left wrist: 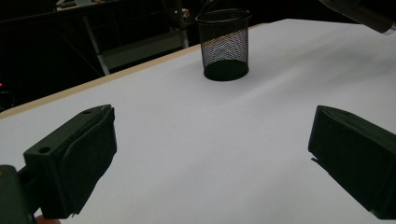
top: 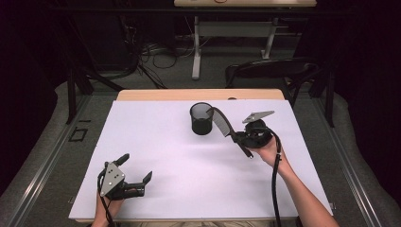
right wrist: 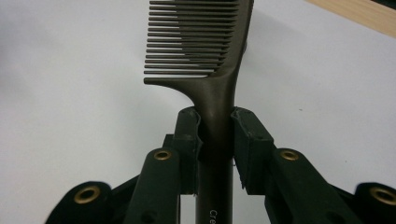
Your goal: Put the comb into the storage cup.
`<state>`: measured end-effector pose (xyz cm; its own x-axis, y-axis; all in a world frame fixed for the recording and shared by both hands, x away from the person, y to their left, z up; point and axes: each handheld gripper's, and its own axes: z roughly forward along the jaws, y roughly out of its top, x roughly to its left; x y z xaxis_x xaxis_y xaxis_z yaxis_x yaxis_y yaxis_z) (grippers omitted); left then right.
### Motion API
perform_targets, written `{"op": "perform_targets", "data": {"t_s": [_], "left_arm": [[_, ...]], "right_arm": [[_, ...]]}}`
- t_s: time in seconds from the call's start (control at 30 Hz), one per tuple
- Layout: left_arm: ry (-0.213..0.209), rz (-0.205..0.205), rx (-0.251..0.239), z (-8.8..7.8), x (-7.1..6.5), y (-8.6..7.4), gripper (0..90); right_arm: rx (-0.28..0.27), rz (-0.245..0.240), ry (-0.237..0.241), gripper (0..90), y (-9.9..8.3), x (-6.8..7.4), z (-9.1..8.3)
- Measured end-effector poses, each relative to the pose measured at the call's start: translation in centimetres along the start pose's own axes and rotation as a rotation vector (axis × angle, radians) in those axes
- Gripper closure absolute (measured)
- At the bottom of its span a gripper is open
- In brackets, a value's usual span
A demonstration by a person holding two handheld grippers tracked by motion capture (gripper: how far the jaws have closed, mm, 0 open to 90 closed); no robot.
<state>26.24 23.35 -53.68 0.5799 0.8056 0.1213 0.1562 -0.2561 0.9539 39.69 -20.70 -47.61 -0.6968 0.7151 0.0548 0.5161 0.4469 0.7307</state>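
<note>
- high view: the comb's (top: 224,124) far tip overlaps the rim of the mesh cup (top: 201,118), so whether it touches the rim or only crosses in front of it is hard to tell.
- right gripper view: the comb (right wrist: 205,51) is cut off at the top edge, and its handle is hidden below the jaws except for a few printed letters that are too partial to read.
- left gripper view: the cup (left wrist: 223,44) stands upright far ahead on the white table cover (left wrist: 210,140); a blurred dark shape is cut off at the top right corner and cannot be made out.
- the right gripper (top: 240,137) is clamped on the comb's handle just below the teeth, both jaws pressed against it; it is held above the cover, right of the cup.
- the left gripper (top: 137,170) sits near the front left corner of the cover (top: 156,127), jaws spread wide with nothing between them.
- open room: the whole middle and far left of the cover is bare; the cup stands near the far edge, where a strip of wooden table (top: 198,94) shows.
- count: one comb, one cup, two grippers, two hands; a dark chair (top: 269,71) stands beyond the table.
</note>
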Motion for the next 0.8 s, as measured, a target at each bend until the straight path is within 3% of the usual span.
{"op": "perform_targets", "data": {"t_s": [0.8], "left_arm": [[0.001, -0.001, 0.000, 0.04, 0.00, 0.00, 1.3]], "right_arm": [[-0.087, 0.023, -0.020, 72.9, 0.15, -0.28, -0.28]]}}
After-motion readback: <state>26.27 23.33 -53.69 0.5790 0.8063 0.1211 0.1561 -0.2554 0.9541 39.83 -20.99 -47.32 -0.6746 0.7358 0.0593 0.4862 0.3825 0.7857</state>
